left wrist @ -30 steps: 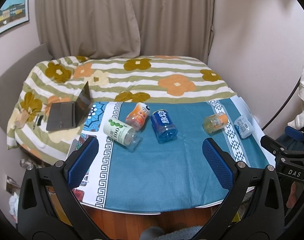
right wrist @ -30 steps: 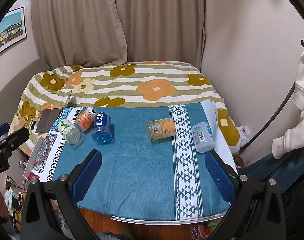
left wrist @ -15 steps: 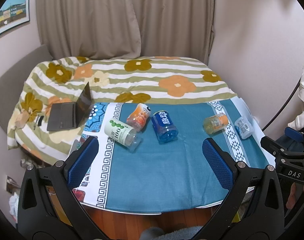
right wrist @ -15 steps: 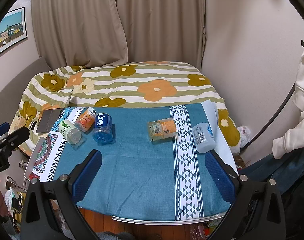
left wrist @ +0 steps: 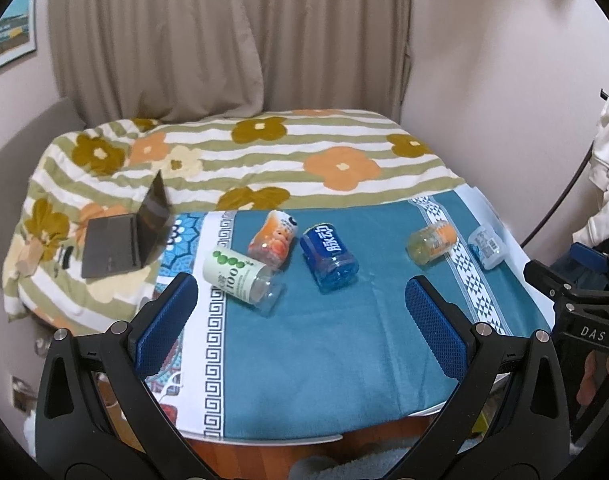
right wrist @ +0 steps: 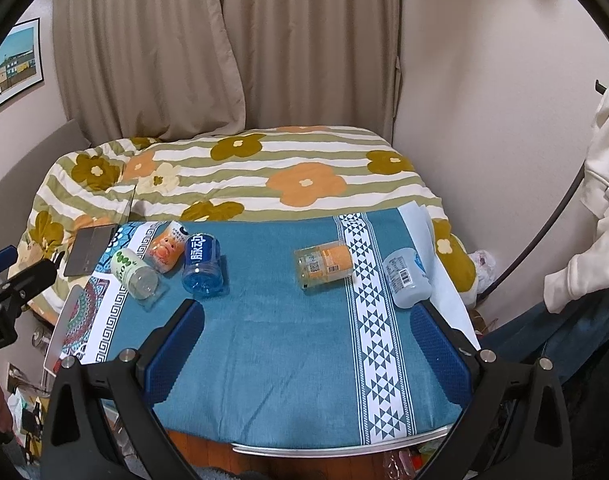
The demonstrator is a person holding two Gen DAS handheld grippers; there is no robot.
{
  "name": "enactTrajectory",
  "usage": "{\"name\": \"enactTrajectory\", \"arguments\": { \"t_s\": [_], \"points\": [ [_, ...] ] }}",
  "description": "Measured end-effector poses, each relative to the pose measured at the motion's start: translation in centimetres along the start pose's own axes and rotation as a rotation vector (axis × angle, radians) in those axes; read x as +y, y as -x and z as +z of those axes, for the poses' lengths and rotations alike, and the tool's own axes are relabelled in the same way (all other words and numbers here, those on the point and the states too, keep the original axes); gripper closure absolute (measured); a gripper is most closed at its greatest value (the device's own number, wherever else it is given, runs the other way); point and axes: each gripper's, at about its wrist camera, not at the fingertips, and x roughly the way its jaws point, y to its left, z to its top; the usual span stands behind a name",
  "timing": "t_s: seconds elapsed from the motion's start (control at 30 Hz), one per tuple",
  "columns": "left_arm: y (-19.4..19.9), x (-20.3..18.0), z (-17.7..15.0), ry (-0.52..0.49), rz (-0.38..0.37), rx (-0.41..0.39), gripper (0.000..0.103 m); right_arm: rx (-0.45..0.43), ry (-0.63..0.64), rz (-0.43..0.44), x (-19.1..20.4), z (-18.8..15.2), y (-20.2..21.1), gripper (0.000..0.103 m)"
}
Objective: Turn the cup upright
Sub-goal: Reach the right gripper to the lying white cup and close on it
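While toppled, five cups (left wrist: 331,259), contents unclear

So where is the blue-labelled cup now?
The blue cup lies on its side, left of table centre, between the peach cup and orange cup.

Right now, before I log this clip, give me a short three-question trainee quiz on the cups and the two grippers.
1. True or false: the left gripper is shut on a cup.
2. How many cups lie on their sides on the blue cloth? A) three B) five C) seven
3. Fill in: the cup nearest the right gripper, by the cloth's right edge, is the ____ cup.

Key
1. False. Both grippers are open and hold nothing.
2. B: the white and green cup, the peach cup, the blue cup, the orange cup and the clear cup.
3. Clear.
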Motion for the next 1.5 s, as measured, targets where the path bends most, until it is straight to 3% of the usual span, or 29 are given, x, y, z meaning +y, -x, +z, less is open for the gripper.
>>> {"name": "enactTrajectory", "arguments": {
  "t_s": [0.37,0.83,1.03,1.4,1.5],
  "points": [
    [-6.2,-2.4,1.4,-0.021,-0.048,0.111,0.000,0.042,0.004,-0.056,-4.5,0.5,-4.9,0.000],
    [-16.4,-9.9,1.2,0.031,0.010,0.336,0.000,0.193,0.171,-0.031,-12.3,1.2,-16.5,0.001],
    [-19.5,-11.7,0.9,0.051,0.049,0.406,0.000,0.220,0.248,-0.078,-13.5,1.0,-19.9,0.007],
    [-22.0,-13.1,0.6,0.078,0.075,0.464,0.000,0.242,0.353,-0.065,-13.4,0.3,-22.7,0.018],
    [-22.3,-13.3,0.6,0.079,0.073,0.467,0.000,0.236,0.378,-0.069,-13.2,0.4,-22.9,0.026]
  ]
}}
